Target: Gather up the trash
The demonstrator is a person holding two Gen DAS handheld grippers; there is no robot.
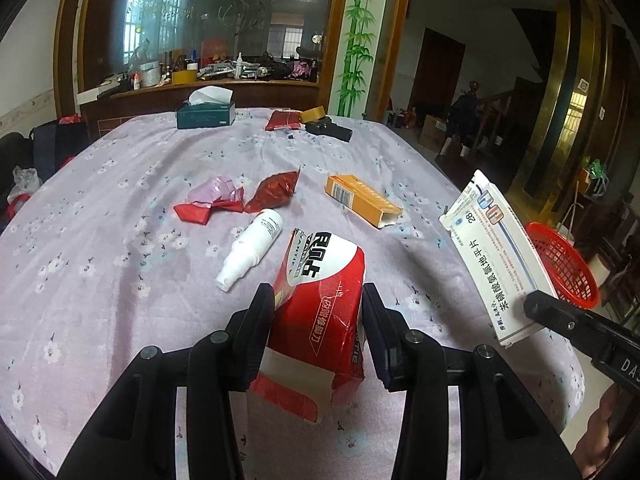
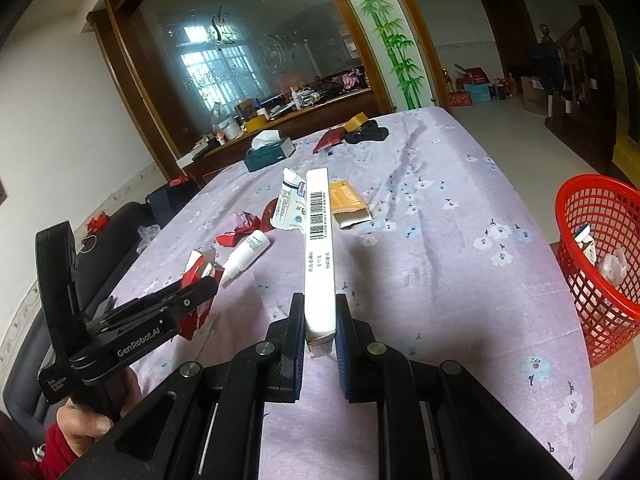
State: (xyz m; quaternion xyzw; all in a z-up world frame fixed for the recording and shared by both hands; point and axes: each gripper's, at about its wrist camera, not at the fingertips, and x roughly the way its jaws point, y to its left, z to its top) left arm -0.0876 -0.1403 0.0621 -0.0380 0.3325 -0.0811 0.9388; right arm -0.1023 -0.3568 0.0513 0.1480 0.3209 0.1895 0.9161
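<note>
My left gripper [image 1: 318, 300] is shut on a crumpled red and white box [image 1: 320, 280] just above the lilac tablecloth; both also show in the right wrist view [image 2: 200, 280]. My right gripper [image 2: 318, 312] is shut on a flat white medicine box [image 2: 319, 248], held up over the table's right edge; the box shows in the left wrist view [image 1: 496, 256]. A red mesh basket [image 2: 600, 264] with some trash in it stands beside the table on the right, also in the left wrist view [image 1: 564, 264].
On the tablecloth [image 1: 120, 208] lie a white spray bottle [image 1: 250, 254], red and pink wrappers [image 1: 216, 200], a dark red wrapper [image 1: 274, 192] and an open orange box [image 1: 362, 199]. At the far end are a tissue box [image 1: 206, 114], a red packet [image 1: 282, 120], tape and a black device.
</note>
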